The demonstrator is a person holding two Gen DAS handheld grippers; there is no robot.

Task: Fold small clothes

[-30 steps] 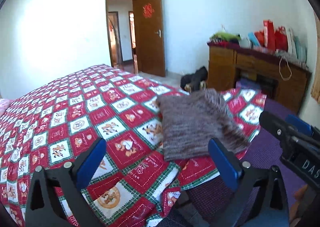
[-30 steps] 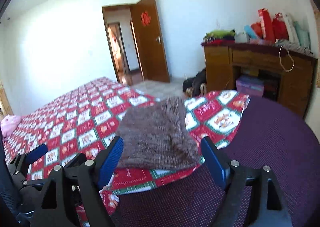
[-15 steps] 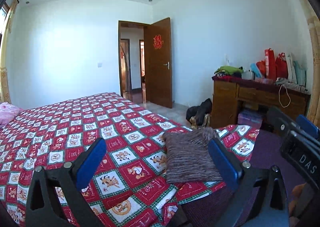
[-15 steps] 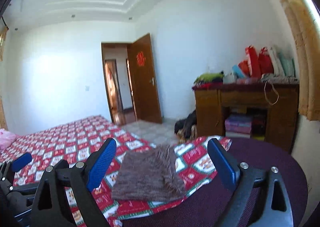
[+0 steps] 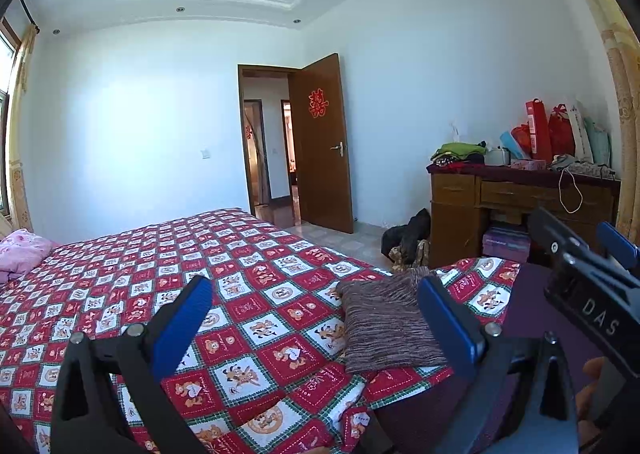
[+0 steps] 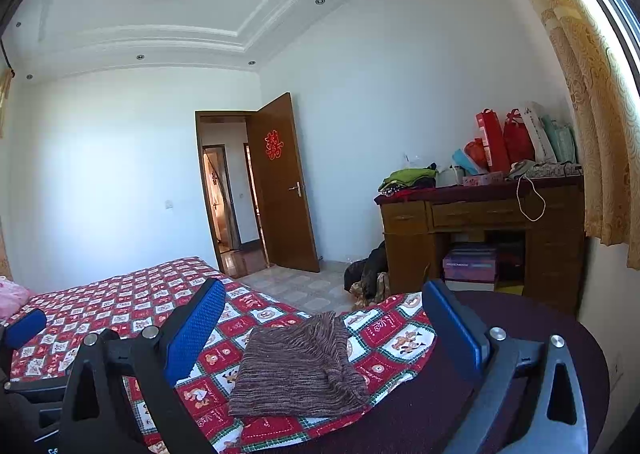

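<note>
Fold looks finished — brown knit garment (image 6: 298,368) lies as a compact folded rectangle on the patterned bedspread (image 5: 240,294), near the bed's corner, next to a dark purple cover (image 6: 500,334). Step in hand reads as release and pull-away after the last fold; no other loose small clothes visible on the bed, so the next move likely calls for fetching another piece, or nothing more if this was the only one. Cannot tell from here whether more items wait.

Right claw (image 6: 322,334): jaws opening, now wide, garment seen between the blue pads in the right wrist view but lying flat on the bed beyond them, not touched. Nothing held.

Left claw (image 5: 316,328): wide too, empty — garment sits beyond its right pad, apart from it. Right claw's body shows at the edge of the left wrist view, just beside.

Both claws point roughly level across the bed toward the door (image 5: 322,142).
</note>
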